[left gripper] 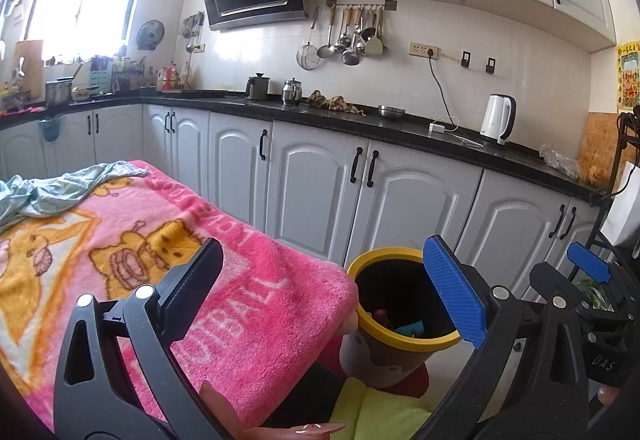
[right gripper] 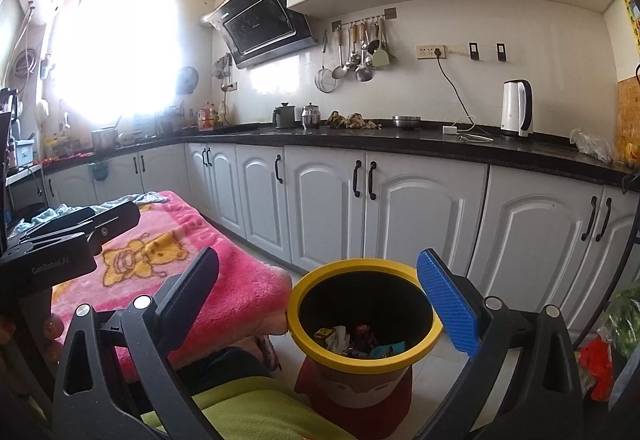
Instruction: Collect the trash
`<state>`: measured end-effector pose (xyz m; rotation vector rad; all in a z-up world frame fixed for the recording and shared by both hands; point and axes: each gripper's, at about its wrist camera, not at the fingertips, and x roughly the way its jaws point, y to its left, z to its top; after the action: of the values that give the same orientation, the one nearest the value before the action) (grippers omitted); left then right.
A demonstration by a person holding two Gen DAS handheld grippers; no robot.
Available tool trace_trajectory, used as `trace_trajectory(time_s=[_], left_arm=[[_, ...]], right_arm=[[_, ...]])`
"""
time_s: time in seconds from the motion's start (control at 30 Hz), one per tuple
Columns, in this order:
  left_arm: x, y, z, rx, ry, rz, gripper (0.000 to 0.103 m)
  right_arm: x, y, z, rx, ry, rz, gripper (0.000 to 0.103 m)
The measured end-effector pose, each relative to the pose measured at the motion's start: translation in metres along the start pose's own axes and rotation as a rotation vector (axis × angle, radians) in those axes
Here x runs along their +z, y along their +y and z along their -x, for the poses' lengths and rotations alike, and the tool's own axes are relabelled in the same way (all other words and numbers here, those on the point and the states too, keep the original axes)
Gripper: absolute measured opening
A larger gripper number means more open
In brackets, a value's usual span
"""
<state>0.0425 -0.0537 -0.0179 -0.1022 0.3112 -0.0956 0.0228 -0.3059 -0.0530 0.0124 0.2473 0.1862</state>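
Note:
A trash bin with a yellow rim [left gripper: 400,344] [right gripper: 298,314] stands on the floor beside the table, with several wrappers [right gripper: 356,340] inside. My left gripper [left gripper: 324,288] is open and empty, held over the edge of the pink blanket [left gripper: 168,272], with the bin between and below its fingers. My right gripper [right gripper: 320,300] is open and empty, held just above the bin's mouth. The right gripper also shows in the left wrist view [left gripper: 588,264], to the right. The left gripper body shows at the left of the right wrist view [right gripper: 68,240].
The table is covered by the pink cartoon blanket [right gripper: 172,264] with a light blue cloth [left gripper: 52,192] at its far end. White cabinets [left gripper: 320,180] and a black counter [left gripper: 400,124] with a white kettle [left gripper: 498,118] run behind. Bags [right gripper: 600,356] lie on the floor at right.

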Motion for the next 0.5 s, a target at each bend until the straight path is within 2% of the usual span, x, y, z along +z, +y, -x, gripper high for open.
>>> trace_trajectory(time_s=[0.5], left_arm=[[0.0004,-0.0019,0.0018,0.002,-0.005,-0.002,0.092]], right_arm=[[-0.0004,0.0011,0.0012,-0.001,0.0,0.0,0.097]])
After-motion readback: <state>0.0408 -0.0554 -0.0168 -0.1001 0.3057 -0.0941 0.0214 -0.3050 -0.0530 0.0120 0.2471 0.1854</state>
